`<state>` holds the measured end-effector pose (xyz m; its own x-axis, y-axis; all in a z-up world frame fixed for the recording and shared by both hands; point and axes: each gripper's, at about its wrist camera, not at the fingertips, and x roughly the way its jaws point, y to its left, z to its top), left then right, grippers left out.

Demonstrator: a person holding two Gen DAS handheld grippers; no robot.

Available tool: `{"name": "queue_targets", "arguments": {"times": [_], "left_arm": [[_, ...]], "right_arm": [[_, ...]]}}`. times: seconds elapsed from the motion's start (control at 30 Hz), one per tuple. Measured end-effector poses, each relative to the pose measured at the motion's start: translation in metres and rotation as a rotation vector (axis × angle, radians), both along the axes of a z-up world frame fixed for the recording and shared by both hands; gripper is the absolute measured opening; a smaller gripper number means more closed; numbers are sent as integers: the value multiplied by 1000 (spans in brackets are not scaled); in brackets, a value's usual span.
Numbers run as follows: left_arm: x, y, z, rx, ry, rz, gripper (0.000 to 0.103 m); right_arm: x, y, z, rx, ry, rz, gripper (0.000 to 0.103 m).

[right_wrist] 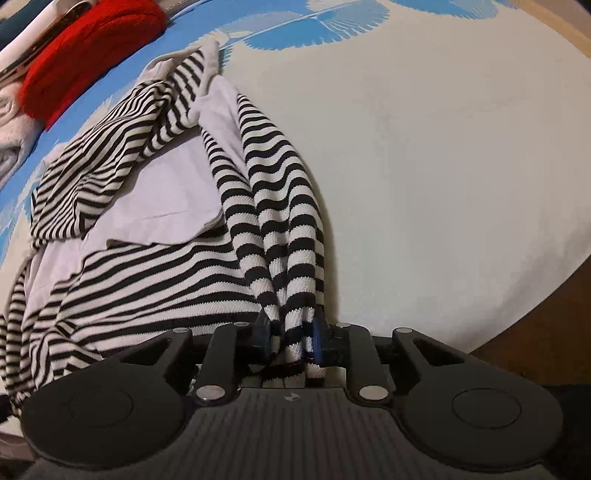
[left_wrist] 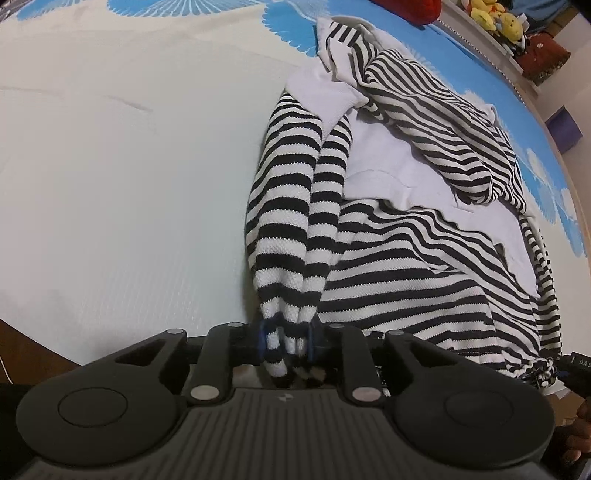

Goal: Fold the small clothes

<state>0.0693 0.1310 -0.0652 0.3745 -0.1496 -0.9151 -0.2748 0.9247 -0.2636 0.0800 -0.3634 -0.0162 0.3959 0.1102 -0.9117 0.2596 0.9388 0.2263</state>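
A bed with a pale sheet (left_wrist: 129, 177) printed with blue fan-shaped motifs fills both views; a red cushion (right_wrist: 92, 51) lies at the far side and yellow plush toys (left_wrist: 495, 18) sit on a ledge beyond it.

The black-and-white striped top (left_wrist: 406, 266) lies spread on the sheet, and the folding looks to be at an early to middle stage. Its pale plain inner side shows across the middle, with a striped panel thrown loosely over the far part, so some fabric has been turned over but nothing yet forms a neat rectangle. The near hem is lifted at two points. The left gripper (left_wrist: 288, 343) is clenched on a bunched corner of the hem at the garment's left near edge, and the cloth hangs up into its jaws in tight vertical pleats. The right gripper (right_wrist: 291, 343) is likewise clamped on the opposite near corner, at the garment's right edge. What is left, by my reading, is to carry this held edge over toward the far side, flatten the rumpled far portion, and tuck the sides in.

The top is a textured knit with bold stripes, soft and limp, creased and wavy between the two grips, and crumpled near the far end.
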Motion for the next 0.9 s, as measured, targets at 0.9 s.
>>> {"name": "queue_targets", "arguments": {"times": [0.9], "left_arm": [[2,0,-1,3,13,9,23]], "right_arm": [[-1,3,-1,-37,-3,37,21]]}}
